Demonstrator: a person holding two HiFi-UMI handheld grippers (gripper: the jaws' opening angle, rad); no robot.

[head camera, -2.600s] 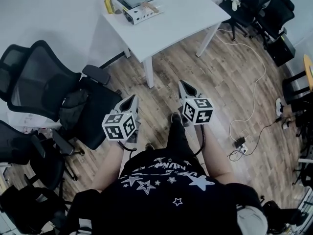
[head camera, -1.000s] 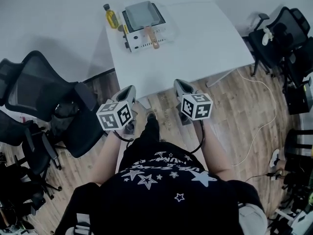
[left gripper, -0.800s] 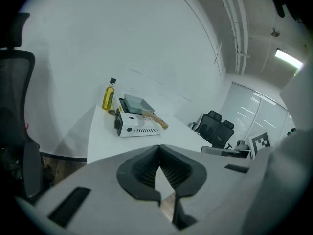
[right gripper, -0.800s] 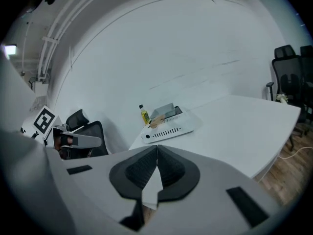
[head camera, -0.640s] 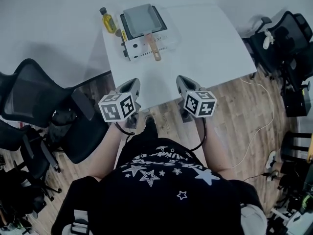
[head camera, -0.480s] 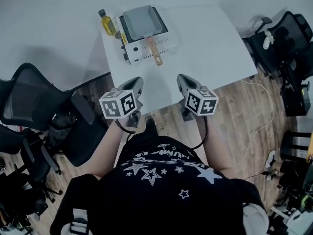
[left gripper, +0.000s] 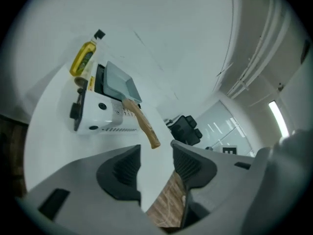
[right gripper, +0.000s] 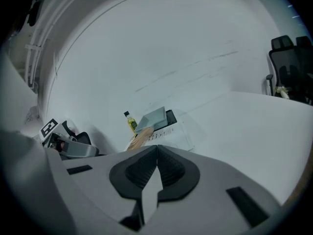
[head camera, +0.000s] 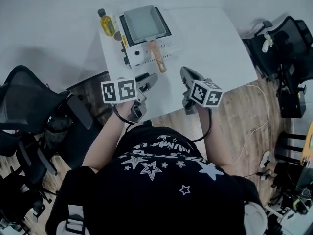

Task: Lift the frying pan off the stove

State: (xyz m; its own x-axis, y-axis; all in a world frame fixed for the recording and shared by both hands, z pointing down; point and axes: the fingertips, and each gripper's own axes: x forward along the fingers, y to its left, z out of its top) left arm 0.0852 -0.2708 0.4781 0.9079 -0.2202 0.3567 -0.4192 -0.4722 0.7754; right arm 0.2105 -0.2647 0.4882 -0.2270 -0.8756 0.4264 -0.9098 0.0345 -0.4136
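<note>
Head view: the frying pan sits on the stove on the bench, its handle pointing at the person. The left tongs, just opening with nothing between them, aim at it, likely to grip. The right tongs are closed and empty.

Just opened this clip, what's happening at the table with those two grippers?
A person stands at a white table with a gripper in each hand, facing a rectangular frying pan on a white portable stove, an oil bottle beside it. The left gripper jaws have just been opening, empty, aimed at the end of the pan's wooden handle but short of it. The right gripper is shut and empty. The pan is not yet lifted.
</note>
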